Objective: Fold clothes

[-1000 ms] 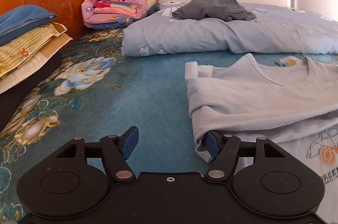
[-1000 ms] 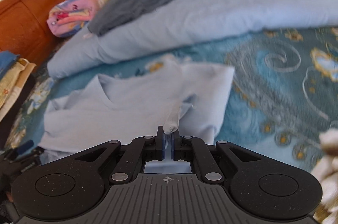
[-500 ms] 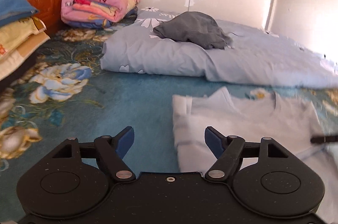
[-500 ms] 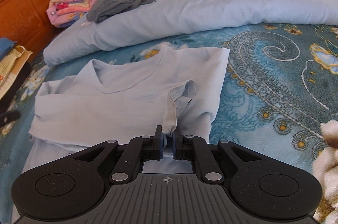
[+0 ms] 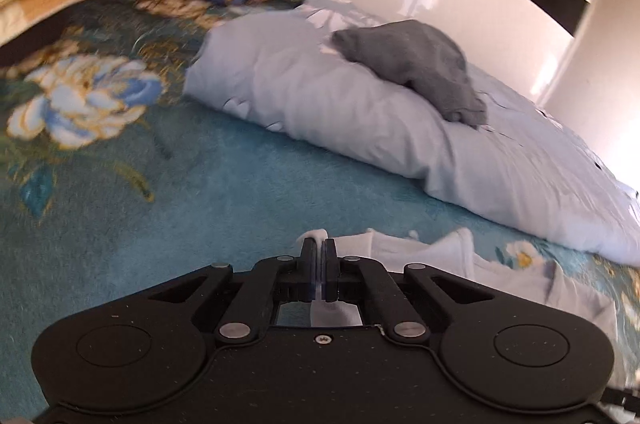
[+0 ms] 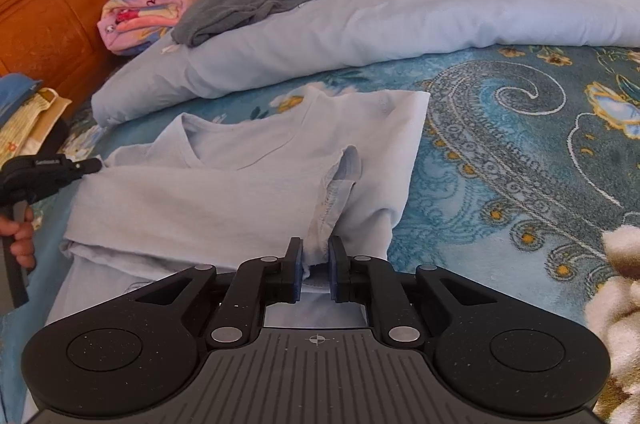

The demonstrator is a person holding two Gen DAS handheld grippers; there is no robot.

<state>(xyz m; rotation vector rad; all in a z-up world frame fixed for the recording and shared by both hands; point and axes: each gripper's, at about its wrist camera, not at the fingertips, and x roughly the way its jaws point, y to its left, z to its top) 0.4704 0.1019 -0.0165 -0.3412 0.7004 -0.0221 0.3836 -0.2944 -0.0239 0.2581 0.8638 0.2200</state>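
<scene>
The shirt [image 6: 224,200] is looking like soft matt cotton knit. The bedspread [image 6: 500,160] is showing a plush, fuzzy pile. At upper left the headboard [image 6: 60,20] is gleaming as varnished wood; the grippers [image 6: 314,270] are appearing to be speckled matt black plastic, possibly with metal rivets.

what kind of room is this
Almost certainly a bedroom in a home. The pale blue t-shirt being folded lies on a bed with a blue floral bedspread, a carved wooden headboard stands at the far end, and a light blue duvet is bunched across it.
</scene>
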